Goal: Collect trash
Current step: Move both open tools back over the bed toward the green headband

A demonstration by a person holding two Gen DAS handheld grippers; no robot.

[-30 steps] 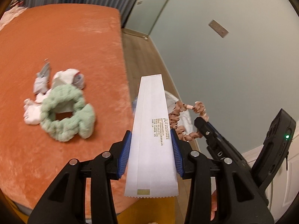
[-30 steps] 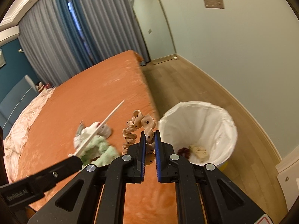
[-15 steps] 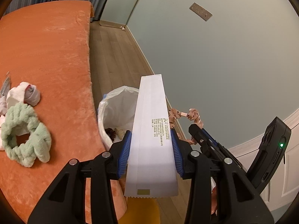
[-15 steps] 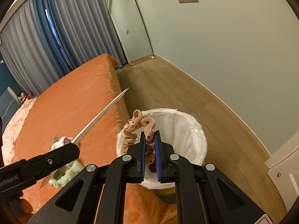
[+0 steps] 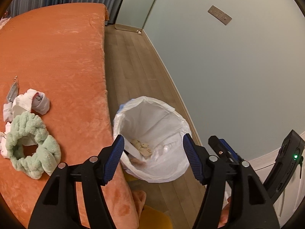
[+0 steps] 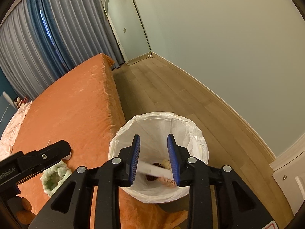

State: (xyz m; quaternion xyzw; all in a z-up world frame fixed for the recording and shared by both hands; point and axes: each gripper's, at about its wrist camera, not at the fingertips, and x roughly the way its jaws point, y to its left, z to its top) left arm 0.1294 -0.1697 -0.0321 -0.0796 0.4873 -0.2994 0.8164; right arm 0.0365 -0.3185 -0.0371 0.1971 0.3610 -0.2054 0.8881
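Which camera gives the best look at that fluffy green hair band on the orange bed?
The left wrist view: the fluffy mint-green towelling hair band lies whole on the orange bedspread, ring and hole visible. In the right wrist view, only part peeks out behind the left gripper.

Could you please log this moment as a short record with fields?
left tongs: open, jaws just widened, nothing between them
right tongs: open, jaws just widened, nothing between them
bin: white liner, on the floor beside the bed
in bin: white wrapper, peach scrunchie
left on bed: green headband, white tissues
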